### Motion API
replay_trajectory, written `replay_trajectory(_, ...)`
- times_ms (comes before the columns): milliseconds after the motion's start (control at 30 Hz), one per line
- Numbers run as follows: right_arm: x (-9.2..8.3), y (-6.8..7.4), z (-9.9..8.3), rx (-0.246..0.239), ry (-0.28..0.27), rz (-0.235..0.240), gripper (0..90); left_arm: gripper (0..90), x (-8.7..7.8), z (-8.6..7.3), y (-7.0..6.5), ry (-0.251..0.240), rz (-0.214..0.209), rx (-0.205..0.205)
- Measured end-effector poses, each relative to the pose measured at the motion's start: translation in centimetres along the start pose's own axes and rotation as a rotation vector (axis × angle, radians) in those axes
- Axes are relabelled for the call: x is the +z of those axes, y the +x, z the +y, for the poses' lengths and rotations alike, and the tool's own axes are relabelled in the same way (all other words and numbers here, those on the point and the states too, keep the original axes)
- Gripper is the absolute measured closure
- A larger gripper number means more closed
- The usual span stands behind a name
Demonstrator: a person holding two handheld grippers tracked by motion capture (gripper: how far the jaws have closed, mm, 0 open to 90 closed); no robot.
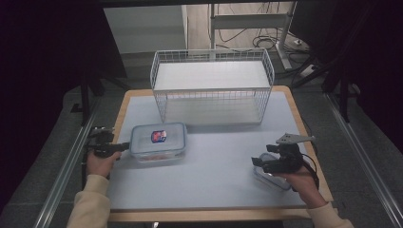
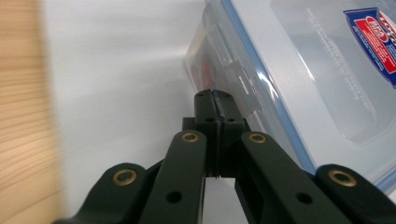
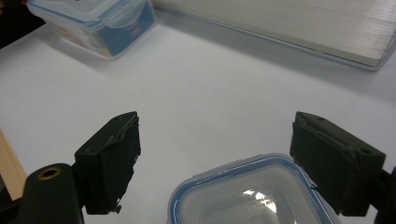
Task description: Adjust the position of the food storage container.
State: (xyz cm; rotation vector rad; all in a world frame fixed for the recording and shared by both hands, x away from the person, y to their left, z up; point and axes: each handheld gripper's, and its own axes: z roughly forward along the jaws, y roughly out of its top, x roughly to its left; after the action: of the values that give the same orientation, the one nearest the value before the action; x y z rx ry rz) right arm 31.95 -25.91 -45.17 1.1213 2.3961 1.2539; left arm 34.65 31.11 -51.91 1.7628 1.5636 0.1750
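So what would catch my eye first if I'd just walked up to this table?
Probably the white wire basket standing empty at the table's far side. Then the lidded clear box with its red-and-blue sticker, the shut left gripper at its side latch, and the open right gripper poised over a smaller container.

two plastic containers (image 1: 158,142), one wire basket (image 1: 212,86)

We find one printed thing: a red and blue sticker (image 2: 373,44) on the clear lid of the lidded box (image 1: 158,142). Its white lettering is too small and blurred for us to read, and the faint embossed lines on the lid beside it are illegible too.
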Motion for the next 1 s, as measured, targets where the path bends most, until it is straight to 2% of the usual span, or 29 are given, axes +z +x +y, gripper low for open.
replay_trajectory(33, 0.0, 0.0, 0.0, 0.000, -0.001, 0.001, 16.0, 90.0, 0.6, 0.1, -0.6, 0.006, -0.020, 0.007)
replay_trajectory(67, 0.0, 0.0, 0.0, 0.000, -0.001, 0.001, 16.0, 90.0, 0.6, 0.1, -0.6, 0.006, -0.020, 0.007)
replay_trajectory(133, -0.1, -0.1, 0.0, 0.000, -0.003, -0.002, 16.0, 90.0, 1.2, 0.3, -1.3, 0.007, -0.054, 0.007)
replay_trajectory(167, -0.1, -0.1, 0.0, 0.004, -0.002, -0.003, 16.1, 90.0, 1.8, 0.6, -1.9, 0.009, -0.063, 0.010)
replay_trajectory(333, 0.0, -0.1, 0.0, 0.000, 0.002, -0.001, 16.1, 90.0, 2.9, 1.1, -3.2, 0.009, -0.074, 0.021)
replay_trajectory(367, 0.0, -0.1, -0.1, -0.002, 0.003, 0.000, 16.1, 90.0, 3.4, 1.4, -3.9, 0.008, -0.079, 0.027)
replay_trajectory(400, 0.0, -0.1, -0.1, -0.001, 0.003, 0.000, 16.1, 90.0, 3.4, 1.4, -3.9, 0.008, -0.079, 0.027)
replay_trajectory(433, 0.0, -0.1, -0.1, -0.001, 0.003, -0.001, 16.1, 90.0, 4.0, 1.7, -4.6, 0.007, -0.088, 0.034)
replay_trajectory(533, 0.0, -0.1, -0.1, 0.001, 0.002, -0.001, 16.1, 90.0, 4.6, 1.9, -5.4, 0.011, -0.096, 0.048)
replay_trajectory(600, 0.0, -0.2, -0.1, 0.003, 0.001, -0.004, 16.0, 90.0, 5.1, 2.0, -6.1, 0.012, -0.120, 0.057)
replay_trajectory(633, 0.0, -0.2, -0.1, 0.004, 0.002, -0.004, 16.1, 90.0, 5.6, 2.2, -6.9, 0.020, -0.126, 0.069)
replay_trajectory(667, 0.0, -0.2, -0.1, 0.004, 0.002, -0.004, 16.1, 90.0, 5.6, 2.2, -6.9, 0.020, -0.126, 0.069)
replay_trajectory(767, 0.0, -0.1, -0.1, 0.002, 0.003, -0.002, 16.1, 90.0, 6.6, 2.5, -8.5, 0.029, -0.140, 0.091)
replay_trajectory(900, 0.0, -0.2, -0.1, 0.001, 0.002, -0.004, 16.0, 90.0, 7.4, 2.8, -9.6, 0.032, -0.158, 0.107)
replay_trajectory(1000, -0.1, -0.2, -0.1, 0.001, 0.001, -0.005, 16.0, 90.0, 7.7, 2.9, -9.9, 0.034, -0.160, 0.104)
